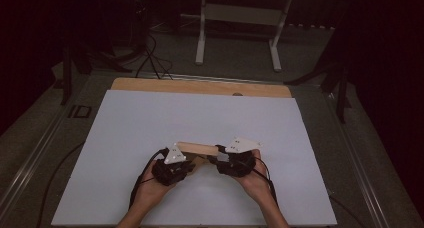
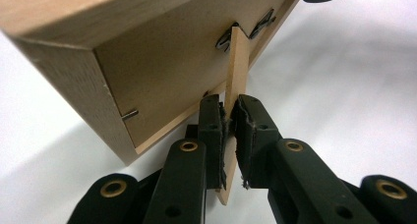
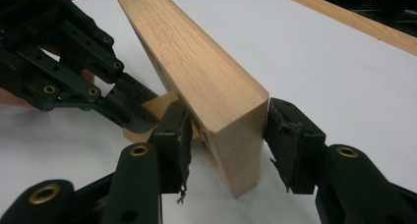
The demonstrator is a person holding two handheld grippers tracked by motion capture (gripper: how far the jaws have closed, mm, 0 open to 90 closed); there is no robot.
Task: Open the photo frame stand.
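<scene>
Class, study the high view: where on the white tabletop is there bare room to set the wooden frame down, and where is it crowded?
Bare: the white tabletop between the grippers and the far wooden strip, plus both side margins. Crowded: the near middle, where the left gripper, right gripper and wooden frame meet.

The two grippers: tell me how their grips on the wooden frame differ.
The left gripper pinches the thin stand flap on the back of the wooden frame, jaws nearly together; the right gripper spans the frame's thick end, jaws wide apart. Both are shut on a part of the frame above the white table.
</scene>
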